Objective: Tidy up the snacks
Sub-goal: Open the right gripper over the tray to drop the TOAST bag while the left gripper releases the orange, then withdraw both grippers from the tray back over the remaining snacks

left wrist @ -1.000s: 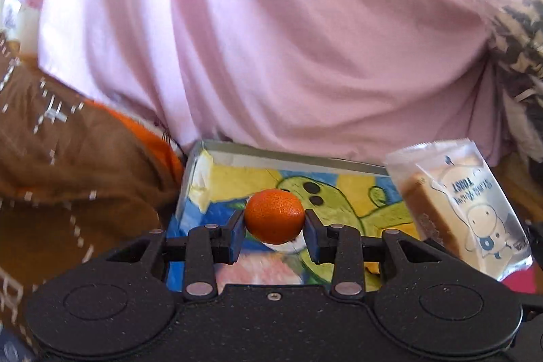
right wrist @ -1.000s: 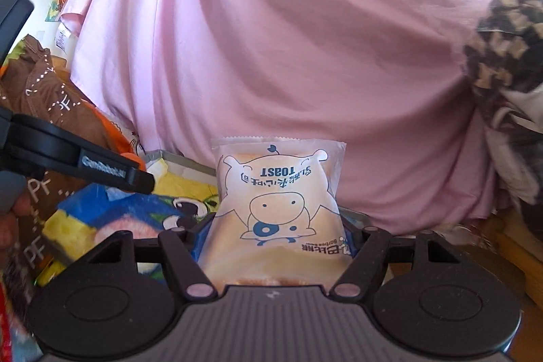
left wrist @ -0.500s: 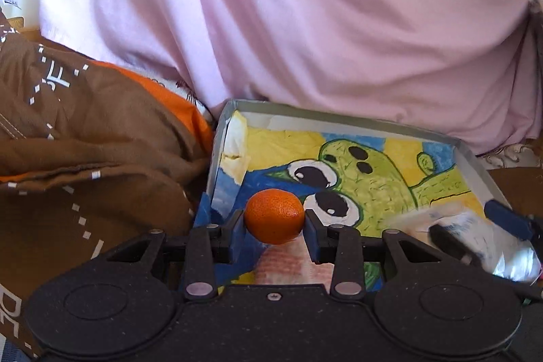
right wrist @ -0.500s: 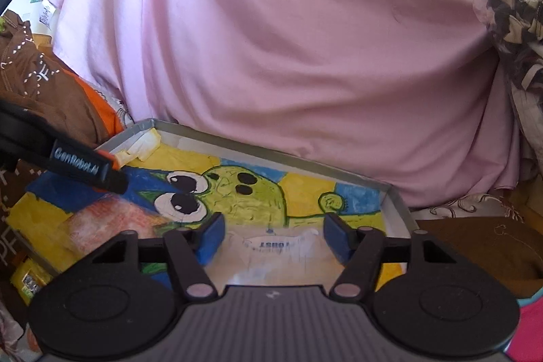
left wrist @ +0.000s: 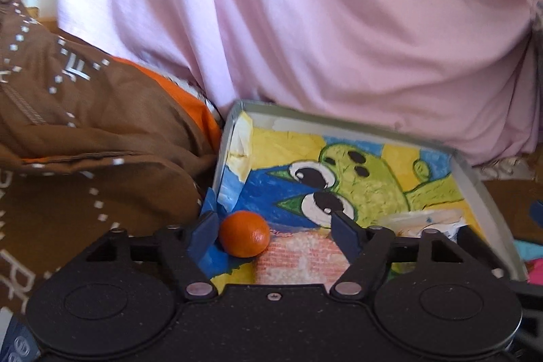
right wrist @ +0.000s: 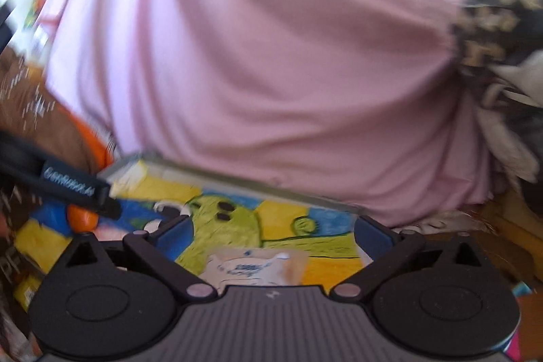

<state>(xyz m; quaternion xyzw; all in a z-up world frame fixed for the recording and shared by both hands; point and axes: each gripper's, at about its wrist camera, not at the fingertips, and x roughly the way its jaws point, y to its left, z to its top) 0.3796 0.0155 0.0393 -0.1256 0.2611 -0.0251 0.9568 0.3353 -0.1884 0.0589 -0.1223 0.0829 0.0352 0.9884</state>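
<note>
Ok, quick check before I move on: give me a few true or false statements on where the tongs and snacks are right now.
1. The left tongs are clamped on the orange. False: the jaws stand spread, and the orange sits by the left finger only, down in the tray.
2. The toast packet lies in the tray, between the open right tongs. True.
3. The tray floor shows a green cartoon figure. True.
4. The pink cloth lies inside the tray. False: it hangs behind the tray's far rim.
5. A brown patterned fabric sits left of the tray. True.
</note>
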